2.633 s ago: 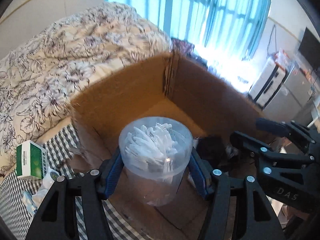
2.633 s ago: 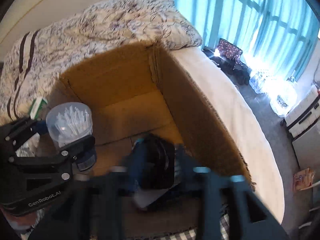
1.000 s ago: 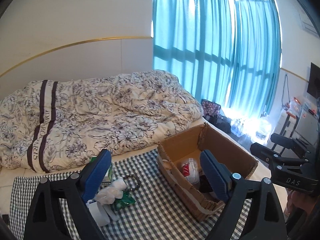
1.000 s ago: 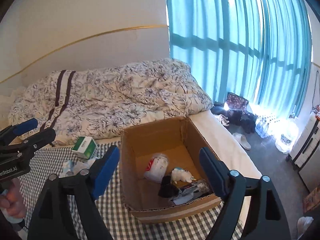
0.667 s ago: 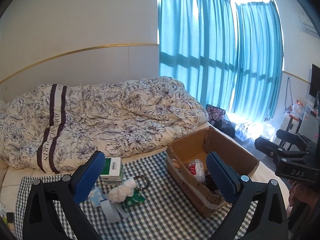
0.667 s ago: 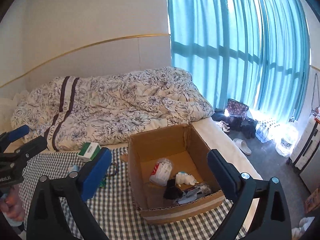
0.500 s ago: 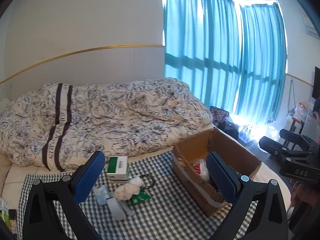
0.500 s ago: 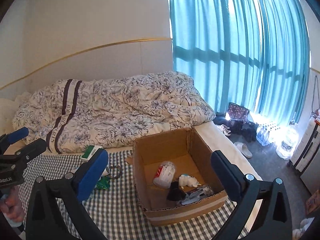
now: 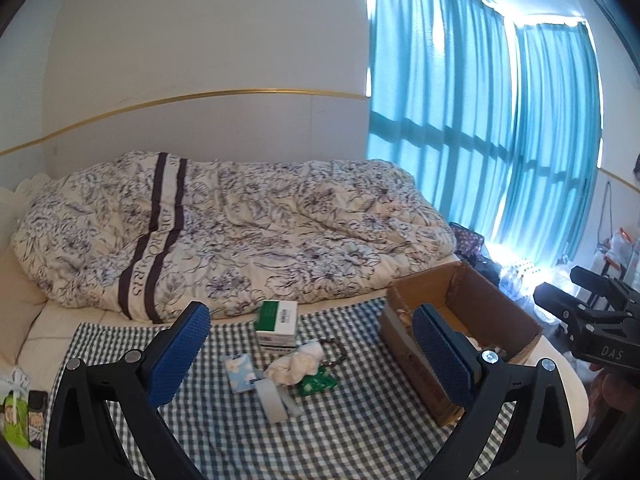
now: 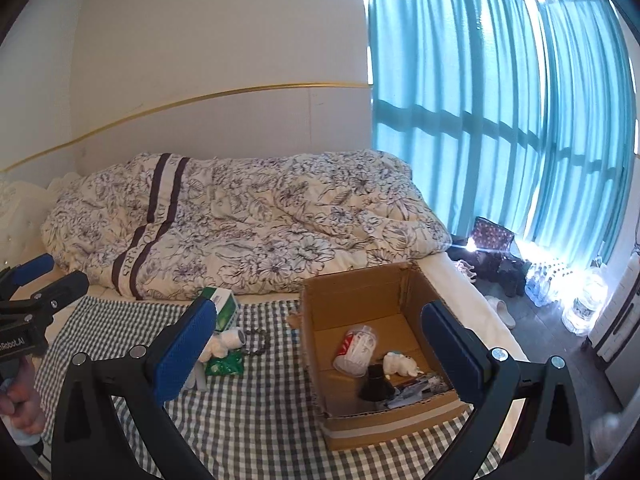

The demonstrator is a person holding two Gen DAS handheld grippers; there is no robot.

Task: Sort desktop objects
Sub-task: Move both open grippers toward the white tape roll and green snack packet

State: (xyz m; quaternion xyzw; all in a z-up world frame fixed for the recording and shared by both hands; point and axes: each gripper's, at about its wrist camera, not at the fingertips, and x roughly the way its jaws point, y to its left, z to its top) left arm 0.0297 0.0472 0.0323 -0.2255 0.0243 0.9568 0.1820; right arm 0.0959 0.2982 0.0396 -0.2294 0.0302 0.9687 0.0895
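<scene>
Fingers of left gripper (image 9: 312, 350) and right gripper (image 10: 320, 342) spread wide, just opened, gripping nothing; cardboard box (image 10: 376, 296) beyond the right fingers.

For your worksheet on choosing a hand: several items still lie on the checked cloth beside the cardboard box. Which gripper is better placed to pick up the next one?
Probably the left gripper. Its open fingers frame the loose pile on the checked cloth, while the right gripper, also open and empty, faces the cardboard box.

R gripper (image 10: 320, 344) jaws wide, nothing btwn — held above checked cloth (image 10: 248, 412). Cardboard box (image 10: 360, 292) on the right holds clear tub (image 10: 358, 346), black item, white bits. Green box (image 10: 224, 306) & small clutter left of it — L gripper (image 10: 38, 276) at far left edge.
</scene>
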